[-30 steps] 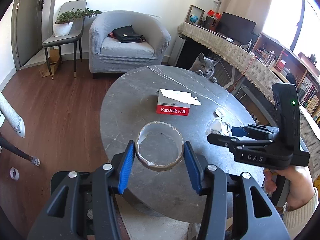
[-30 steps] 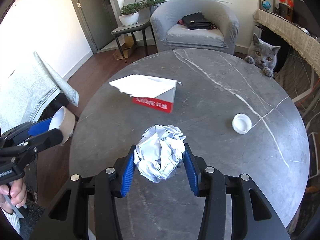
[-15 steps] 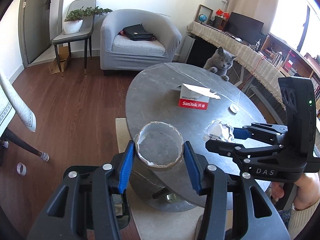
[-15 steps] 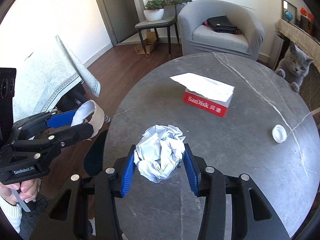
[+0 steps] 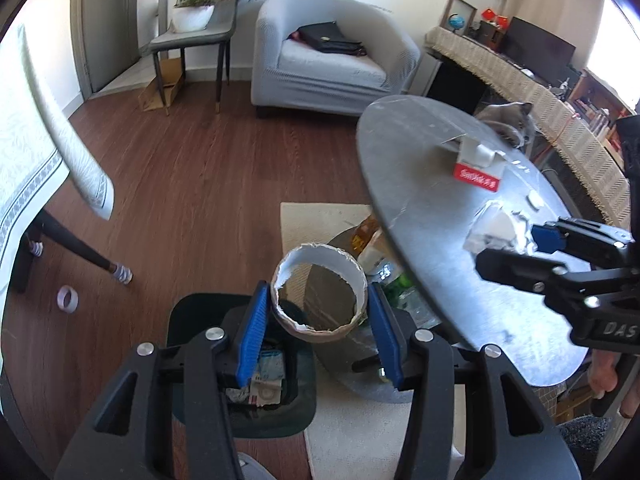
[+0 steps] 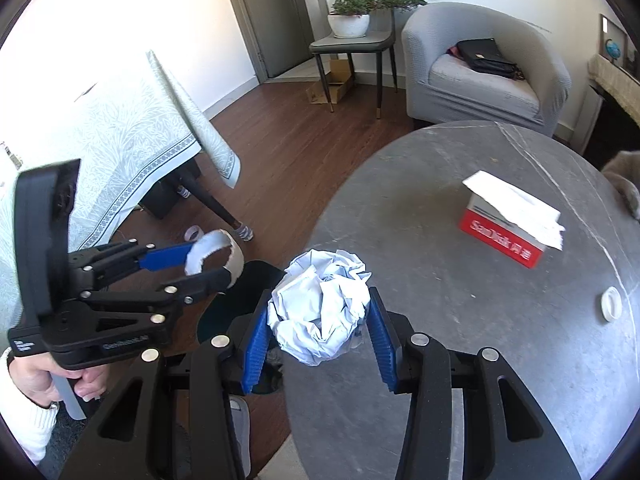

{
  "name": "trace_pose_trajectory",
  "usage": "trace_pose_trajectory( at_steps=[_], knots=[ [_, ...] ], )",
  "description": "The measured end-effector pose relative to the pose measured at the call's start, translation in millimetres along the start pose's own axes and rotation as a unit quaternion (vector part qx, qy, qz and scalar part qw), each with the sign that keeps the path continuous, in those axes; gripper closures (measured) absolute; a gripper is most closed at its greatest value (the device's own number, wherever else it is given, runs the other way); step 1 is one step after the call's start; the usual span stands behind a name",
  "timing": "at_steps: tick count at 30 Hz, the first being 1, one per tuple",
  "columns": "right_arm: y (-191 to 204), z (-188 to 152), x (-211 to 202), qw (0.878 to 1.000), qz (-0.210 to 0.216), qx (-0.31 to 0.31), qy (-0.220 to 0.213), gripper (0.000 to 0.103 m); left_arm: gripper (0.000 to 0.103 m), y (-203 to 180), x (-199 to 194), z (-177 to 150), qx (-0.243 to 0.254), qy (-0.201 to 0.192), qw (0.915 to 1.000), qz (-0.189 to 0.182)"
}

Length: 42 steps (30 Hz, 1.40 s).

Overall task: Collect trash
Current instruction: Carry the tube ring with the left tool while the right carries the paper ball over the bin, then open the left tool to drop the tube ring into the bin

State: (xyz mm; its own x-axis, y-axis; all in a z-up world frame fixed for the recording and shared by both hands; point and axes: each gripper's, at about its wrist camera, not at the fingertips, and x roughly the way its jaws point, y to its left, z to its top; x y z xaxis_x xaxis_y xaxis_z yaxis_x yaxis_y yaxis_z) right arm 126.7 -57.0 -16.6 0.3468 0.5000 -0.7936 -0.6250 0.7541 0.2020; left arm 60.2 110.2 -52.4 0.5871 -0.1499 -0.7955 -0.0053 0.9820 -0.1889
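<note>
We've got both pieces of trash in hand. The left gripper (image 5: 318, 320) has its jaws at mid width, clamped across a torn paper ring (image 5: 319, 292), prob. the rim of a paper cup, hanging w/ its open end toward the camera, above the dark bin (image 5: 240, 412) on the floor near the worktop (image 5: 440, 184). The right gripper (image 6: 318, 338) has its jaws at mid width too, pressed on both sides of a crumpled paper ball (image 6: 322, 304), over the near left edge of the worktop, w/ the bin just beside and below it. Both look v. light, so weight is no issue; squash is. The ring is thin and floppy, already torn at the edge, so we judge a grip across its width is about right, harder would fold it flat. The ball is soft and springy w/ a rough surface, unlikely to slip; gripping thru its middle suits it. Still on the worktop: a red box (image 6: 508, 236) and a small white cap (image 6: 611, 304) toward the far right.
</note>
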Motion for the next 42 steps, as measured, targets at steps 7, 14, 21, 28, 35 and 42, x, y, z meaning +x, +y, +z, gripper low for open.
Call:
trace_pose_trajectory(
  at_steps=[7, 14, 21, 28, 35, 42],
  knots=[
    [21.9, 9.0, 12.6, 1.0, 0.019, -0.014, 0.003, 0.057, 0.051, 29.2, 22.6, -17.7, -0.017, 0.039, 0.9988, 0.024],
    [36.4, 16.2, 30.0, 0.999, 0.031, -0.022, 0.013, 0.057, 0.051, 49.3, 42.3, -35.7, -0.02, 0.08, 0.996, 0.036],
    [46.9, 18.2, 41.9, 0.999, 0.037, -0.027, 0.02, 0.057, 0.051, 53.3, 57.4, -50.7, -0.011, 0.119, 0.9921, 0.04],
    [56.5, 20.5, 60.0, 0.998, 0.041, -0.032, 0.035, 0.057, 0.05, 67.1, 76.4, -65.3, -0.027, 0.149, 0.9874, 0.047],
    [66.5, 24.1, 71.2, 0.997, 0.045, -0.037, 0.041, 0.057, 0.046, 73.5, 76.1, -67.8, -0.03, 0.149, 0.9873, 0.048],
    [71.8, 23.3, 84.2, 0.997, 0.046, -0.04, 0.052, 0.057, 0.058, 72.8, 58.4, -59.1, -0.026, 0.119, 0.9918, 0.038]
  ],
)
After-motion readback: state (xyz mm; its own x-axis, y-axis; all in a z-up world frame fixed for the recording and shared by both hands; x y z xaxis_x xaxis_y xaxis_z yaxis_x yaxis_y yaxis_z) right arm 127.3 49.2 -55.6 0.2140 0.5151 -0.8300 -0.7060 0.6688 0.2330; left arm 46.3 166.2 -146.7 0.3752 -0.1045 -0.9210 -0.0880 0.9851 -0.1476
